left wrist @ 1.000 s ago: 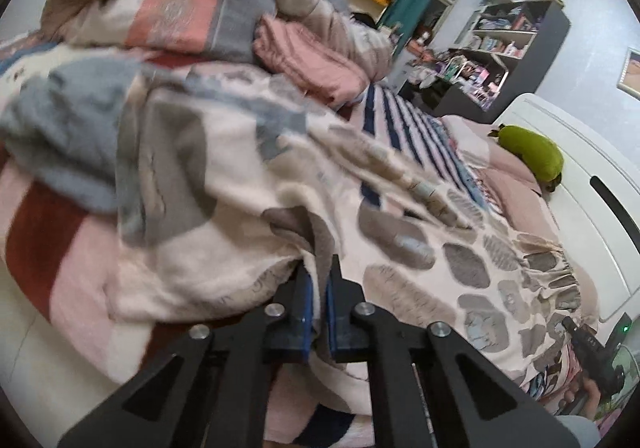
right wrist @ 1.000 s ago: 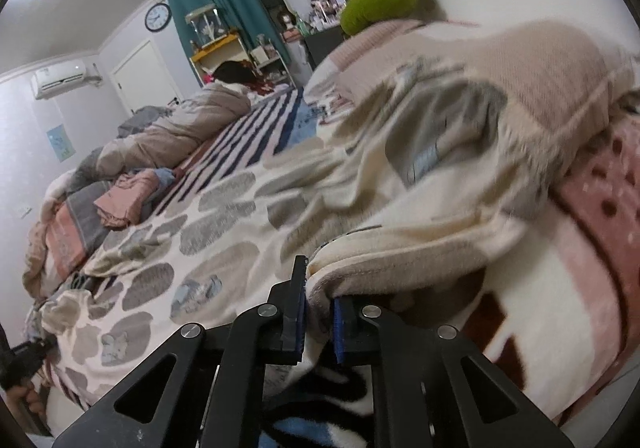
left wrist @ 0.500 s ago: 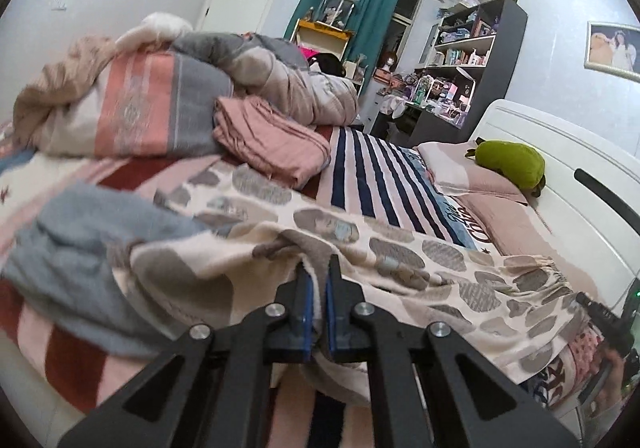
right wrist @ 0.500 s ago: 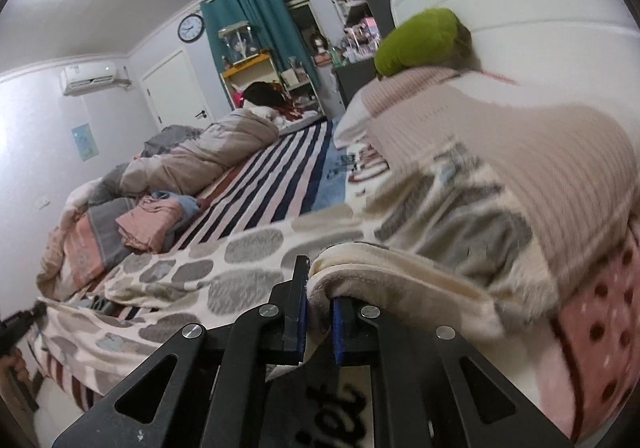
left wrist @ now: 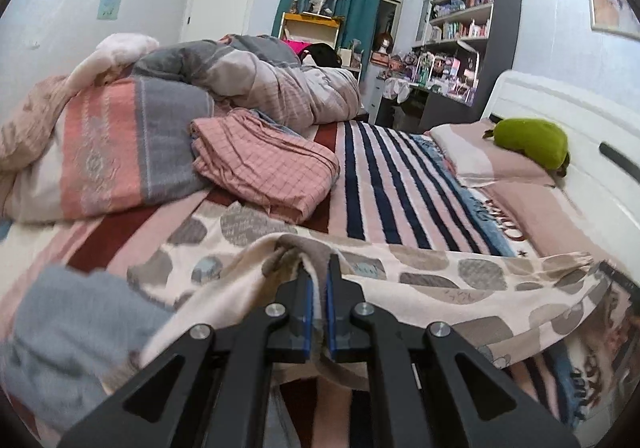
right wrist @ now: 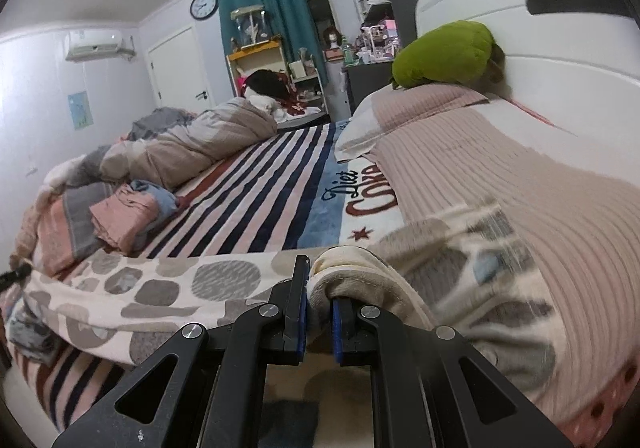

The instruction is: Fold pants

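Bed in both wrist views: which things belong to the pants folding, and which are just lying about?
In the job:
spotted pants
left gripper, shut on them
right gripper, shut on them

Lying about:
folded pink garment
bundled duvet
green plush
pillow
striped blanket

Soft fleecy cloth pants

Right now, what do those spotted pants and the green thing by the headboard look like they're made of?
The spotted pants look like soft, matte fleece or flannel: the thick rolled edge bunches plumply where the right hand-held gripper pinches it. The green thing looks like a stuffed plush toy, smooth and slightly puffy with a dull sheen; its exact fabric is unclear. The headboard seems glossy white painted wood or laminate.
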The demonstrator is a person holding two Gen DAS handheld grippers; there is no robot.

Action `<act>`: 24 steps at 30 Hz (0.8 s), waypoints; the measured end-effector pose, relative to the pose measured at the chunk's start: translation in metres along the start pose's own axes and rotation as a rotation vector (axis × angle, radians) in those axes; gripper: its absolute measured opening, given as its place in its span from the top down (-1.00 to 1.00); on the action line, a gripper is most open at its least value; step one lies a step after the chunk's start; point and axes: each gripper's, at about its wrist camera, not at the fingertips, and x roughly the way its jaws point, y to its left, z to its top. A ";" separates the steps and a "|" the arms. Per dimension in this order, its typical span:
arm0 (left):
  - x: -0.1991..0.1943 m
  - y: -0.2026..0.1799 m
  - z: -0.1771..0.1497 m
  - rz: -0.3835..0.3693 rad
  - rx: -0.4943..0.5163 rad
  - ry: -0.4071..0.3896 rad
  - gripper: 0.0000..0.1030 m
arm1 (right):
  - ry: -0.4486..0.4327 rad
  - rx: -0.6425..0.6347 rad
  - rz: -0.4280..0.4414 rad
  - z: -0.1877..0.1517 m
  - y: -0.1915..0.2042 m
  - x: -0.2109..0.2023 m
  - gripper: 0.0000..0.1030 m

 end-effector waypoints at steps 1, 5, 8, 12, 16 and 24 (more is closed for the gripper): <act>0.008 -0.003 0.004 0.007 0.012 0.005 0.93 | 0.004 -0.015 -0.007 0.005 0.001 0.008 0.93; 0.043 -0.006 0.017 0.017 0.033 0.041 0.93 | 0.025 -0.053 -0.023 0.015 0.005 0.039 0.93; 0.066 -0.008 0.021 0.031 0.049 0.064 0.93 | 0.037 -0.058 -0.035 0.018 0.005 0.059 0.93; 0.093 -0.007 0.025 0.044 0.058 0.093 0.93 | 0.041 -0.053 -0.047 0.020 0.003 0.080 0.93; 0.117 -0.003 0.034 0.063 0.066 0.111 0.93 | 0.037 -0.041 -0.053 0.026 -0.001 0.096 0.93; 0.159 0.002 0.040 0.104 0.055 0.179 0.78 | 0.091 -0.081 -0.075 0.032 0.008 0.139 0.91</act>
